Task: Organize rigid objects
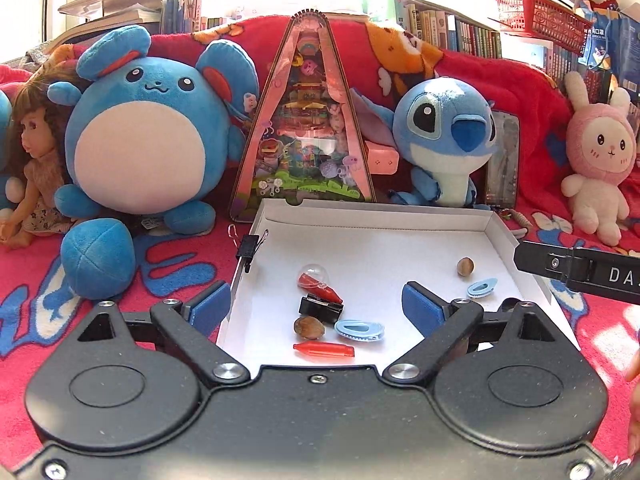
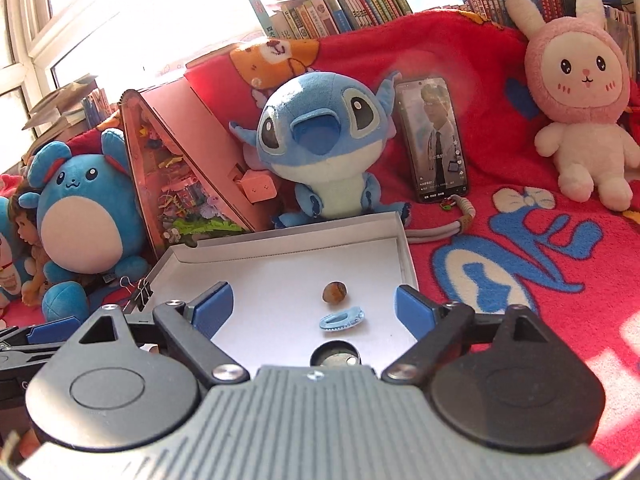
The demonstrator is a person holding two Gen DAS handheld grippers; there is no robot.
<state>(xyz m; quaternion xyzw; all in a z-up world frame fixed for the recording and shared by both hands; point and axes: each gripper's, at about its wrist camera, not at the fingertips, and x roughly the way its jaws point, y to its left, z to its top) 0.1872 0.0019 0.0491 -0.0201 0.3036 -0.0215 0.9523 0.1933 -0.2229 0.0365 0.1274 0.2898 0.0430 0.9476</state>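
A shallow white box (image 1: 496,224) (image 2: 288,240) lies on a red blanket. In the left wrist view it holds a clear bulb with a red tip (image 1: 318,282), a black binder clip (image 1: 320,309), two nuts (image 1: 309,327) (image 1: 465,267), two light blue hair clips (image 1: 359,327) (image 1: 482,287) and a red pen-like piece (image 1: 324,349). My left gripper (image 1: 316,308) hangs open above these, touching none. My right gripper (image 2: 314,308) is open over a nut (image 2: 335,292) and a blue hair clip (image 2: 341,319). A round metal object (image 2: 337,356) shows at its base. Another binder clip (image 1: 251,249) is clamped on the box's left wall.
Behind the box stand a round blue plush (image 1: 148,132), a triangular pink toy box (image 1: 306,120), a blue alien plush (image 1: 444,140), a phone (image 2: 434,140) and a pink bunny plush (image 2: 580,92). A doll (image 1: 36,152) sits far left. Books line the back.
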